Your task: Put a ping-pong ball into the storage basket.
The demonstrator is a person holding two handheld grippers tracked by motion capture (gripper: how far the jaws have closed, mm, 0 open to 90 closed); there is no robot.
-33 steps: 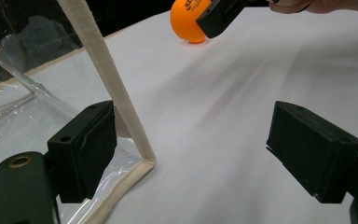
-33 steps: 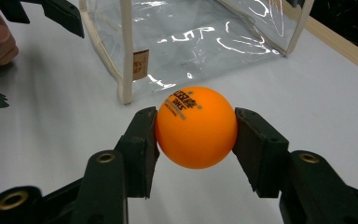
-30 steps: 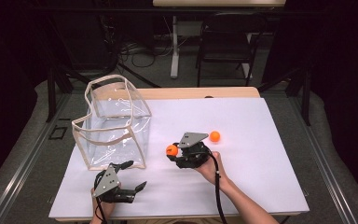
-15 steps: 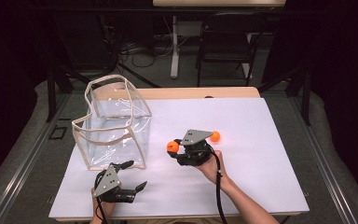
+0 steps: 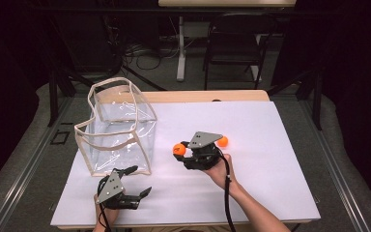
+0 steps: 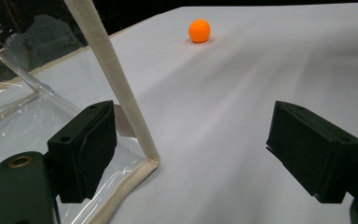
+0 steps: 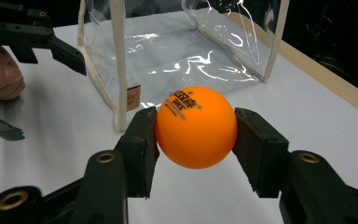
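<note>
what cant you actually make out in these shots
- Small black print on the held orange ball, right gripper view: too small and curved away to read in full.
- Tag on the clear bag, right gripper view: blurred, wording illegible.
- Second orange ball, high view: partly hidden behind the grey plate of the right gripper.
- Left gripper in its own view: the bag's cream edge stands by one jaw; contact cannot be told.

Beyond your white-covered worktop (image 5: 280, 145), with its pale wooden edge showing at the far side, you have a dark metal-framed chair (image 5: 234, 46) on the grey floor. Just left of that chair stands a white table leg (image 5: 179, 48), with loose black cables (image 5: 145, 53) near its foot.
</note>
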